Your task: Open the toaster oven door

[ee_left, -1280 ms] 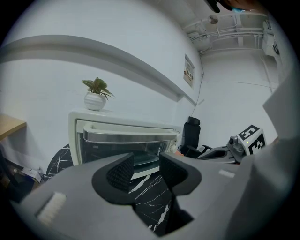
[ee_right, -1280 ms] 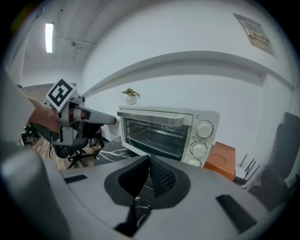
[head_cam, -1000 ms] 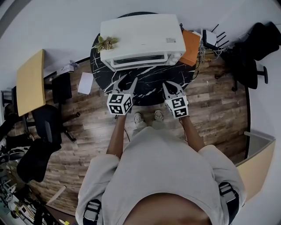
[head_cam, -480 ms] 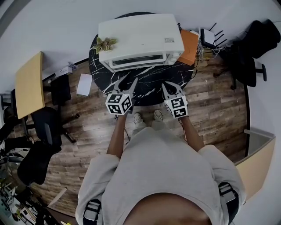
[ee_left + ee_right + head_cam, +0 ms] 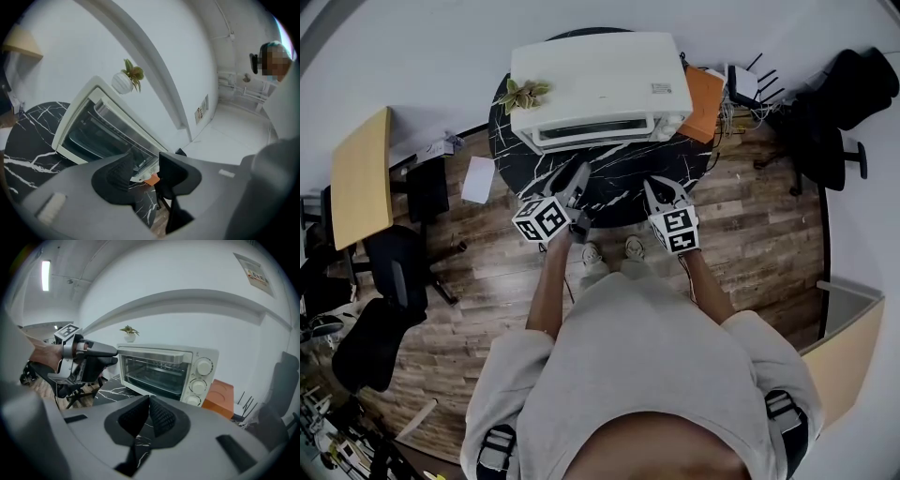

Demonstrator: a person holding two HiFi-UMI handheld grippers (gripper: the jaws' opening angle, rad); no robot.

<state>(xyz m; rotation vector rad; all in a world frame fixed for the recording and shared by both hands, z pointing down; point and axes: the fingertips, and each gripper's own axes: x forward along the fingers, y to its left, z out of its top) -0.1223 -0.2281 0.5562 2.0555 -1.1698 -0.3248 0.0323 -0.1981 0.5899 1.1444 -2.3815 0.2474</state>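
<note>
The white toaster oven [image 5: 600, 80] stands at the back of a round black marble table [image 5: 619, 173]. Its glass door [image 5: 154, 371] is closed, with the handle along its top edge. My left gripper [image 5: 575, 183] hovers over the table's front left, rolled onto its side and short of the oven; its jaws stand open and empty [image 5: 145, 168]. In the right gripper view the left gripper [image 5: 110, 355] hangs left of the oven. My right gripper [image 5: 664, 190] hovers over the front right of the table, and its pads meet with nothing between them [image 5: 149, 401].
A small potted plant [image 5: 523, 92] sits on the oven's left top corner. An orange box [image 5: 708, 101] and a router [image 5: 741, 82] lie right of the oven. Black chairs [image 5: 834, 122] stand at the right, and a yellow desk [image 5: 361, 173] with chairs at the left.
My left gripper has rolled onto its side, its marker cube swinging left and its fingers drawing together in the head view. The right gripper has barely moved.
</note>
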